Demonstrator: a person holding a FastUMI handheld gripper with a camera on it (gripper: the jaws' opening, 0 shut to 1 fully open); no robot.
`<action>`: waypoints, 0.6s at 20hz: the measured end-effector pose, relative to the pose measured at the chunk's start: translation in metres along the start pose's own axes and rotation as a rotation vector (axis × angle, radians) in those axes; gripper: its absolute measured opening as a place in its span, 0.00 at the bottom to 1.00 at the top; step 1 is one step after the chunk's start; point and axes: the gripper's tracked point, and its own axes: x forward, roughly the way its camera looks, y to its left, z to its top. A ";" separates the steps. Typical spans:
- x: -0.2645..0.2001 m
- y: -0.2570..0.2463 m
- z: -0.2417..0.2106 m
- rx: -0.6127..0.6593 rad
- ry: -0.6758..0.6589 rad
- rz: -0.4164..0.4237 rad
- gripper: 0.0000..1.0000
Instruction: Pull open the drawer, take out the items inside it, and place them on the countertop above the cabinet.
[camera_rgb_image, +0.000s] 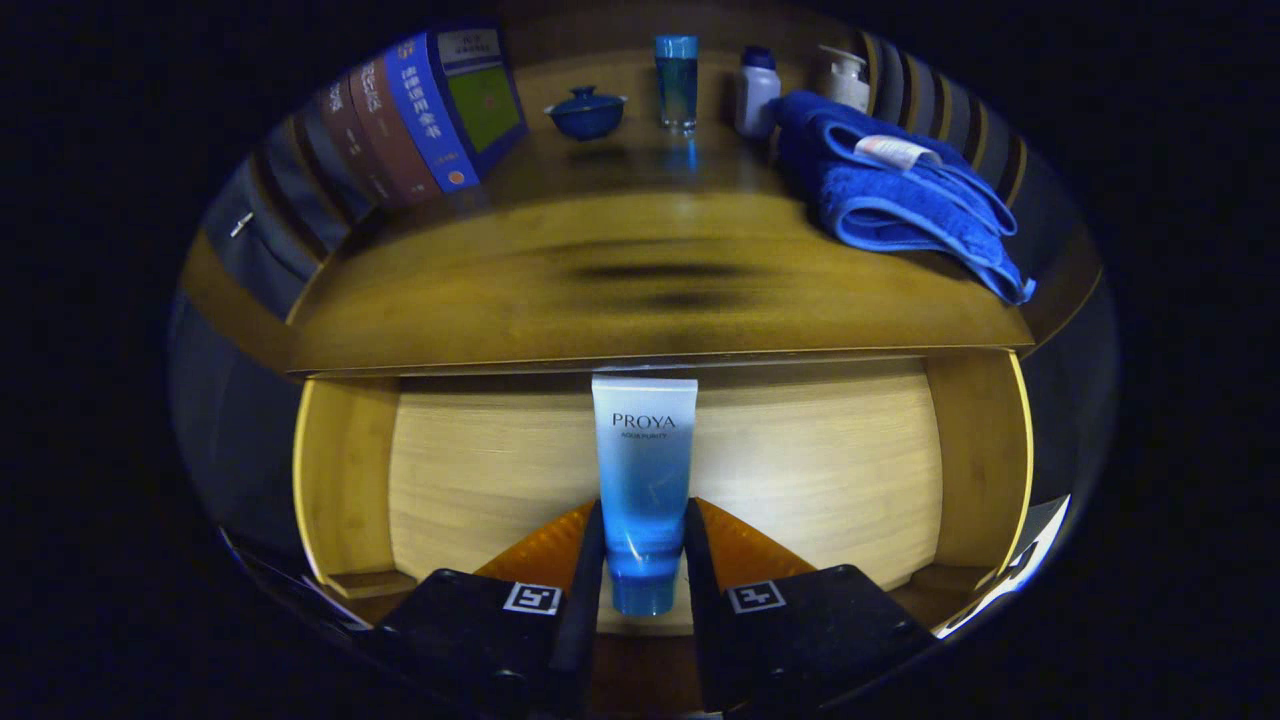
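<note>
A blue-and-white cosmetic tube (643, 470) stands between my fingers, cap end toward me. My gripper (645, 560) is shut on the tube, both fingers pressing its lower sides. Below it lies the open wooden drawer (820, 470), its pale bottom bare around the tube. The cabinet's wooden countertop (600, 290) stretches just beyond the tube's far end.
On the countertop, a folded blue towel (890, 190) lies at the right and several books (420, 115) lean at the left. Along the back stand a blue lidded bowl (586, 112), a blue glass bottle (677, 80), a white bottle (756, 92) and a pump bottle (846, 78).
</note>
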 end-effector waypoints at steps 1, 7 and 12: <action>-0.014 -0.001 0.002 0.004 -0.021 0.006 0.45; -0.072 -0.002 0.052 -0.016 -0.212 0.028 0.45; -0.058 0.005 0.130 -0.056 -0.299 -0.005 0.45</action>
